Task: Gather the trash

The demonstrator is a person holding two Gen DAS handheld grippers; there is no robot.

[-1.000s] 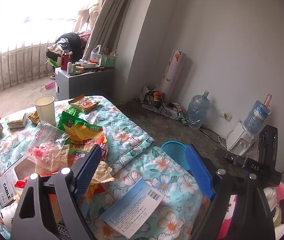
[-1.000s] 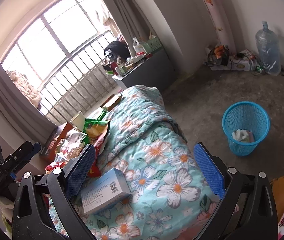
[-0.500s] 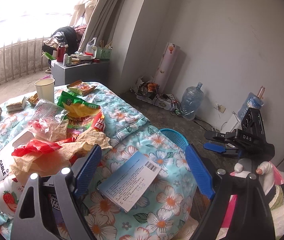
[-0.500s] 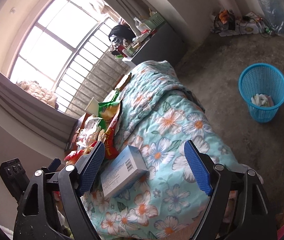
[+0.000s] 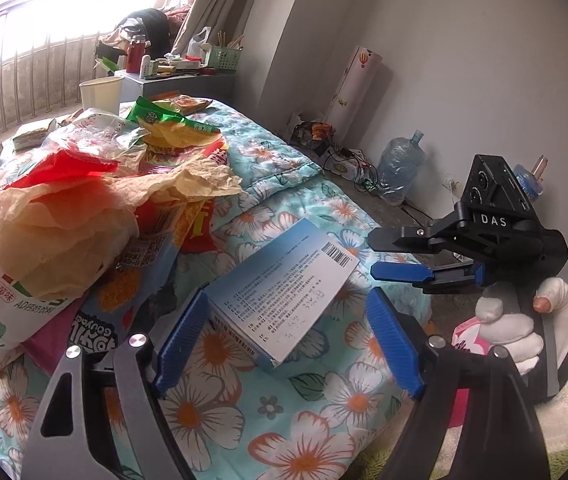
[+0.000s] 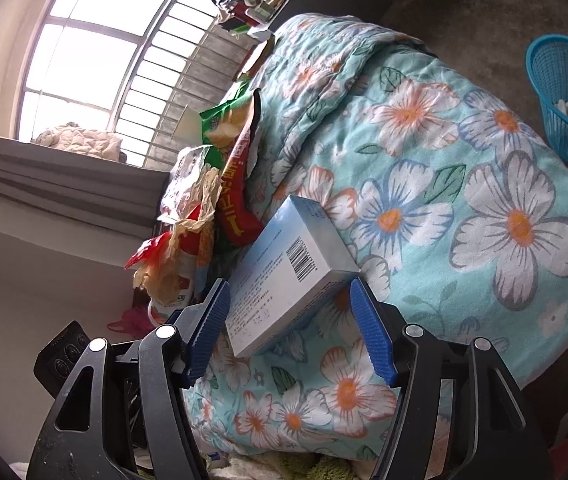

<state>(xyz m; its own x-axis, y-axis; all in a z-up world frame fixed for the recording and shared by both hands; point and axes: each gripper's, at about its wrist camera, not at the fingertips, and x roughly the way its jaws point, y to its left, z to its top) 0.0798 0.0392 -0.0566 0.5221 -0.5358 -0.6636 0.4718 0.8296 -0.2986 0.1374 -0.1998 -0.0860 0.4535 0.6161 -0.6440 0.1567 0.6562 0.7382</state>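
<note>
A flat light-blue carton with a barcode (image 5: 284, 284) lies on the flowered quilt (image 5: 291, 432); it also shows in the right wrist view (image 6: 287, 276). My left gripper (image 5: 287, 344) is open, its blue pads on either side of the carton's near end. My right gripper (image 6: 287, 328) is open and straddles the carton's near end too; it shows from the side in the left wrist view (image 5: 399, 252). Crumpled tan paper (image 5: 84, 216), a red wrapper (image 5: 60, 168) and snack bags (image 5: 172, 128) lie heaped left of the carton.
A blue mesh waste basket (image 6: 567, 96) with some trash stands on the concrete floor right of the bed. A paper cup (image 5: 100, 94) stands at the quilt's far end. A water jug (image 5: 399, 172), a paper roll and cables line the wall.
Both grippers have come down and in toward the carton; it now lies between each pair of pads. The right gripper's jaws have narrowed slightly. The carton has not moved.
</note>
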